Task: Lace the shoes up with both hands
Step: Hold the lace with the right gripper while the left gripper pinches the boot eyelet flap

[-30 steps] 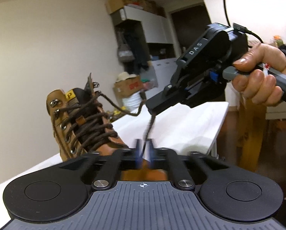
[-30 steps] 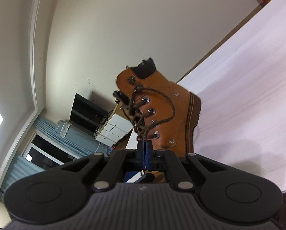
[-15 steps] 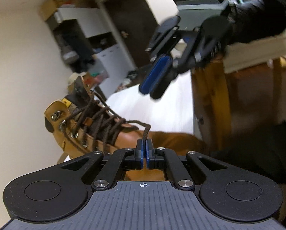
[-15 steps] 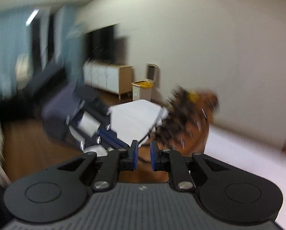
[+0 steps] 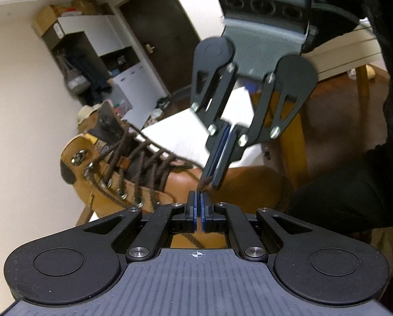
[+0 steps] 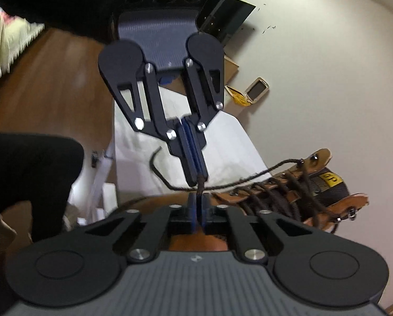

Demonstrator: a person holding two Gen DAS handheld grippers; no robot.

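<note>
A white table [image 5: 180, 134] bears the tan boot [image 5: 133, 184]. Facing each other just above the boot's toe, the left gripper [image 5: 198, 197] pinches the brown lace [image 5: 203, 183]; the right gripper [image 5: 214, 177], its jaws just closed, clamps the same end.

The left tongs [image 5: 199, 205] and the right tongs [image 5: 214, 177] face each other tip to tip, almost touching, both angled downward. The left tongs' jaws stand pressed together. The right tongs, reaching in from one o'clock in the left wrist view, have just been closing, and their jaws now pinch a dark lace end [image 6: 200, 184] shared with the left tongs.
</note>
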